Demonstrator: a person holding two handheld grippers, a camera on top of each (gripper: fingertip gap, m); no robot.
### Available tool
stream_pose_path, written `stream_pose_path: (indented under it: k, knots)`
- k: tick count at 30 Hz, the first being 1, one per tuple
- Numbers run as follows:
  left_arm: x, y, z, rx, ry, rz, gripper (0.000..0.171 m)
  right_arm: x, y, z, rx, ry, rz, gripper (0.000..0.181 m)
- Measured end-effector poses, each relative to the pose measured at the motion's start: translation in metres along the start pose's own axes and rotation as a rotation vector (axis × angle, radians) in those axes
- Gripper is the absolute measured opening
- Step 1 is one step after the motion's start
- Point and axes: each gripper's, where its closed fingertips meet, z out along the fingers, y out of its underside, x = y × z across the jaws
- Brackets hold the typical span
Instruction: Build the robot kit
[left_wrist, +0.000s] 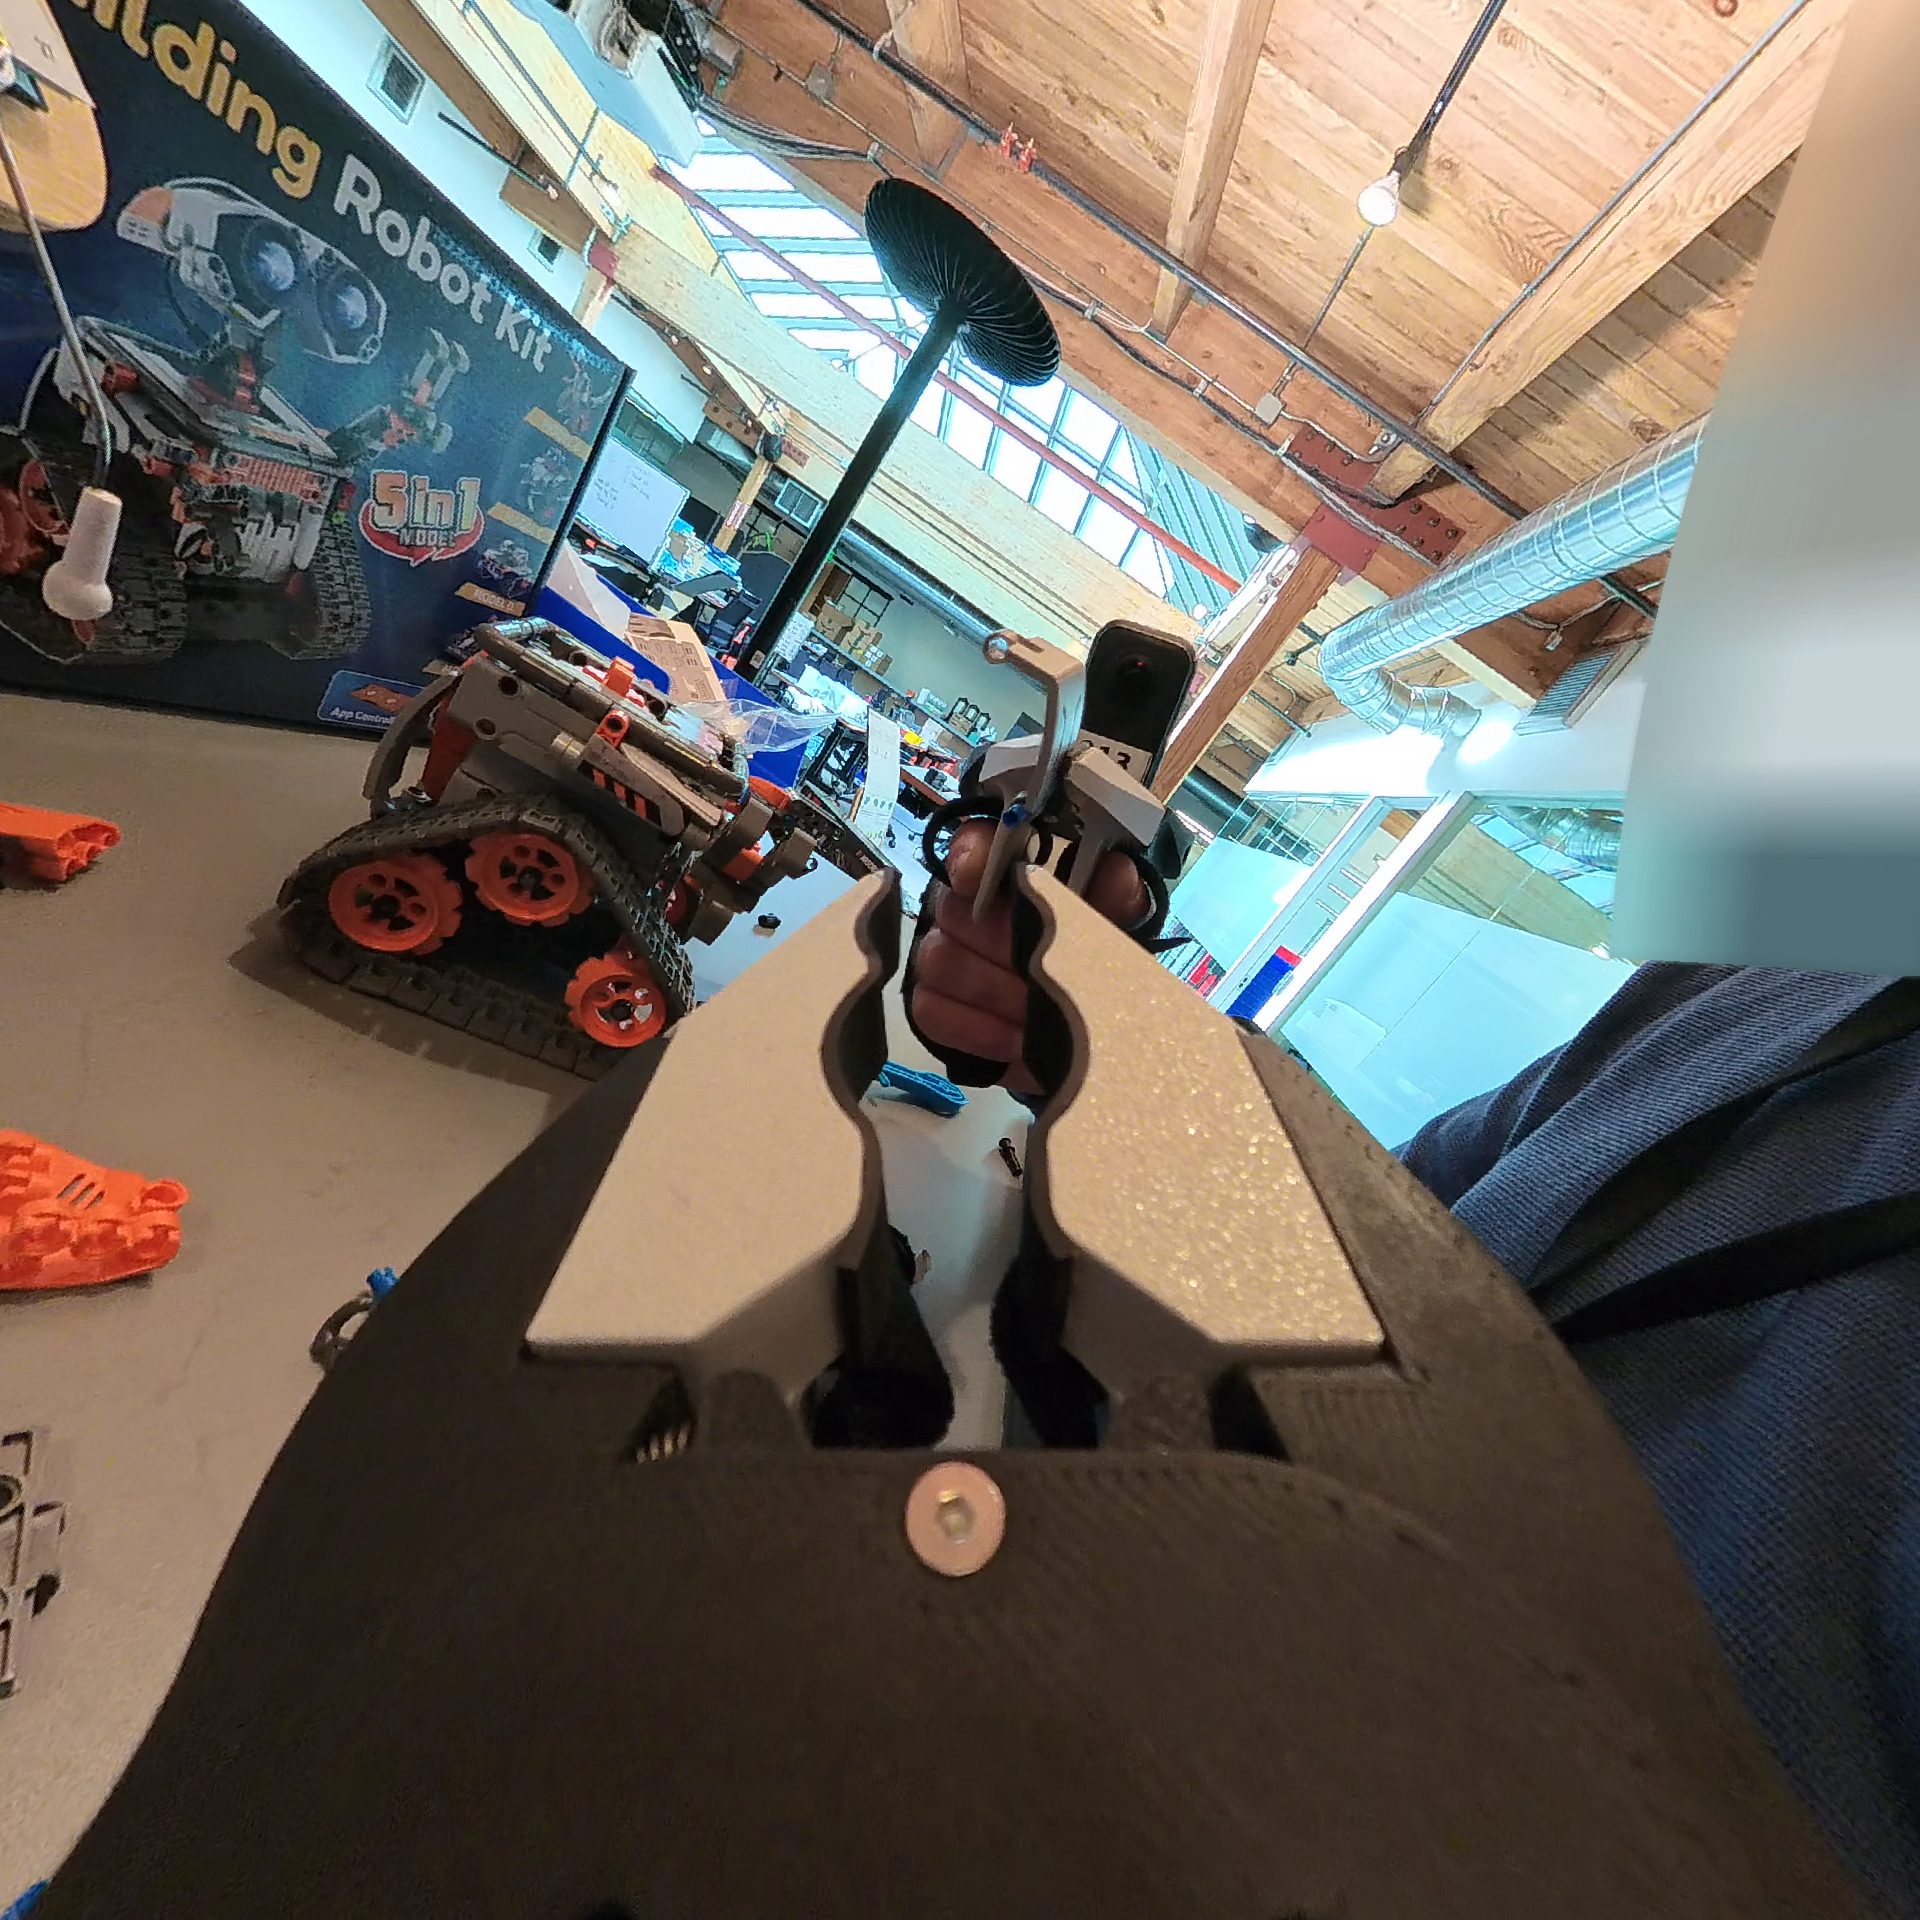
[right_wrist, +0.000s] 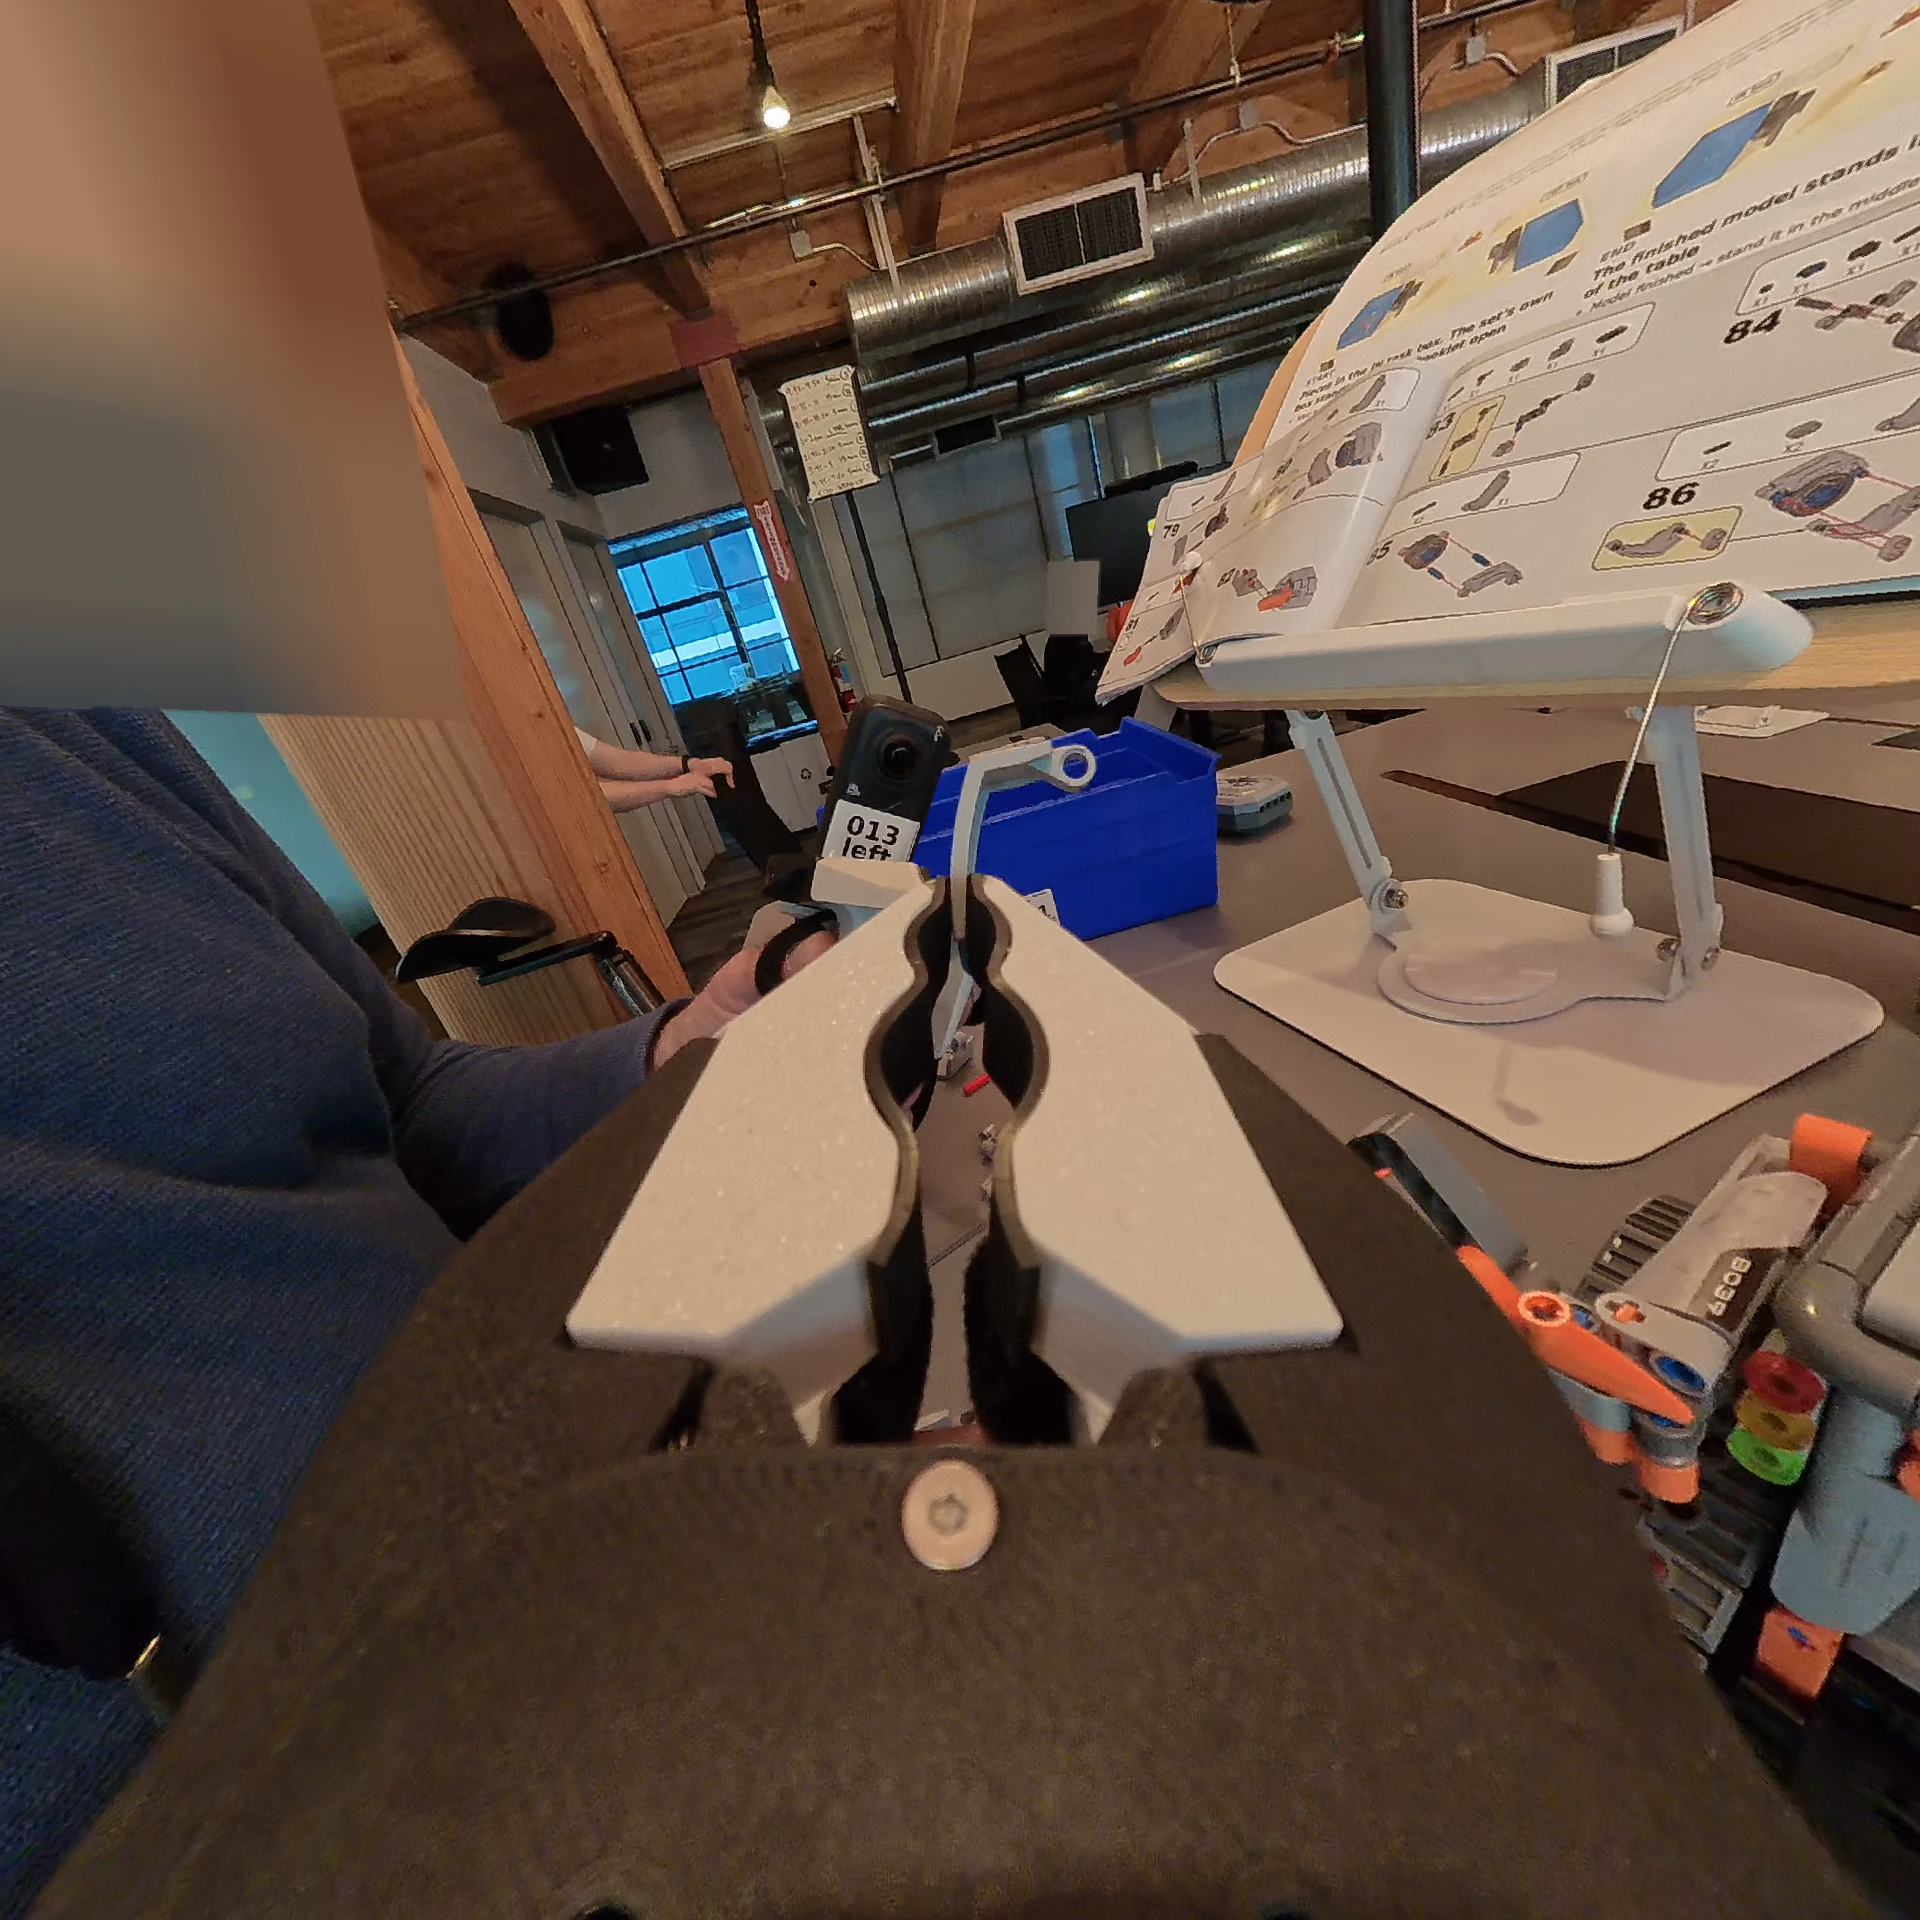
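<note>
left gripper: jaws parted, nothing between them, raised off the table facing the right gripper. right gripper: jaws almost closed, empty. tracked toy robot: on the table, beside the left gripper. orange pieces: near the robot. booklet: propped on a stand, likely for reading. blue bin: behind.

The left claw is raised and tilted upward toward 12 o'clock, its grey fingers parted by a clear gap with nothing between them. The right claw faces it, fingers nearly together, only a narrow slit between the tips, also empty. Each is gripped by a hand, a blue sleeve behind.
</note>
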Motion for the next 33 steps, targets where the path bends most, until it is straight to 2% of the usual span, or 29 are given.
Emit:
stream_pose_path:
  k: [33]
  knots:
    - [-0.0019, 0.0039, 0.0008, -0.012, -0.016, 0.013, 0.018, 0.0028, 0.0004, -0.0075, 0.008, -0.003, 0.019, 0.0]
